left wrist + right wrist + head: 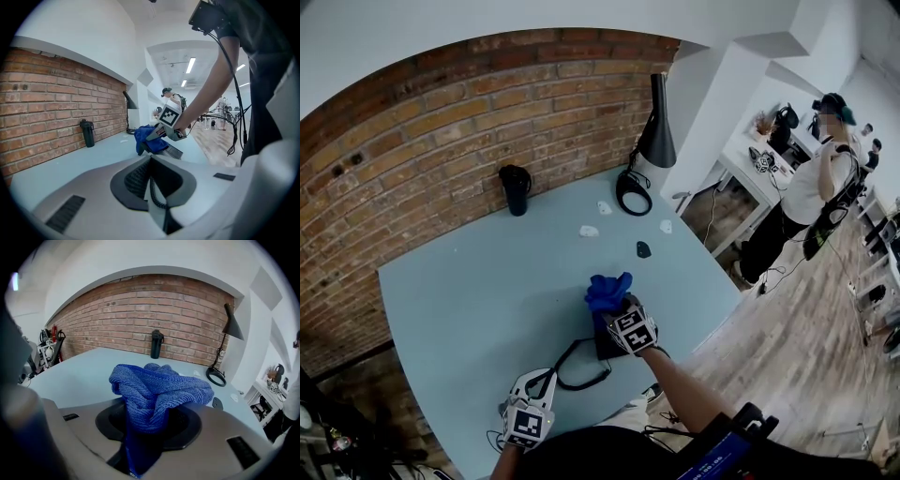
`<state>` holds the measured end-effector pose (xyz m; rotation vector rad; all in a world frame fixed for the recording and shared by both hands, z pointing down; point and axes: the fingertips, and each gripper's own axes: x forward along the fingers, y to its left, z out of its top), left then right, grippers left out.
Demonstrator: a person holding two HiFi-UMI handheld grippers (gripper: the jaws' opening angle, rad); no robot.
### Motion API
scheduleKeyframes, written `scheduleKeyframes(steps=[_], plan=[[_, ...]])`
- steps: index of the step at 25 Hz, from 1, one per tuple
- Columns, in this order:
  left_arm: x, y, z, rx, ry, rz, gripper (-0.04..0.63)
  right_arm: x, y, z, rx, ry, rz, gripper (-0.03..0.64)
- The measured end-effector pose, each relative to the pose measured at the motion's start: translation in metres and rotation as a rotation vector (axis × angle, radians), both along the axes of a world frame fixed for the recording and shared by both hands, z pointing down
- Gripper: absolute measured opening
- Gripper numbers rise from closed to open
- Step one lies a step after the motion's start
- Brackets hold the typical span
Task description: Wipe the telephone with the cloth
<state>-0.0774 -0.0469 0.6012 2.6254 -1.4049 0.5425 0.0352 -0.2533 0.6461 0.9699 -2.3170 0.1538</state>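
Cloth (157,387) clamped in right tongs (617,307) by telephone (601,344); left tongs (157,206) grip coiled cord (151,185).

We count two grippers, the left gripper (536,382) and the right gripper (617,305), one cloth (157,390) in the right one's jaws, one telephone (602,345) under it, and one cord (153,192) in the left one's jaws. Beyond the right gripper we count one bottle (516,189), one lamp (649,141), three white scraps (589,231) and one dark bit (643,248).

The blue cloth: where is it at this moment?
In the head view the blue cloth sits bunched in the right gripper, right of centre near the front edge of the table, just above the dark telephone.
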Motion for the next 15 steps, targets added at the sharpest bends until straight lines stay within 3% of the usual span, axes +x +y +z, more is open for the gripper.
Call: scheduleKeyframes(steps=[15], plan=[[0.0007, -0.0005, 0.0049, -0.006, -0.004, 0.016, 0.026, 0.0013, 0.0092, 0.0064, -0.021, -0.016, 0.031, 0.172]])
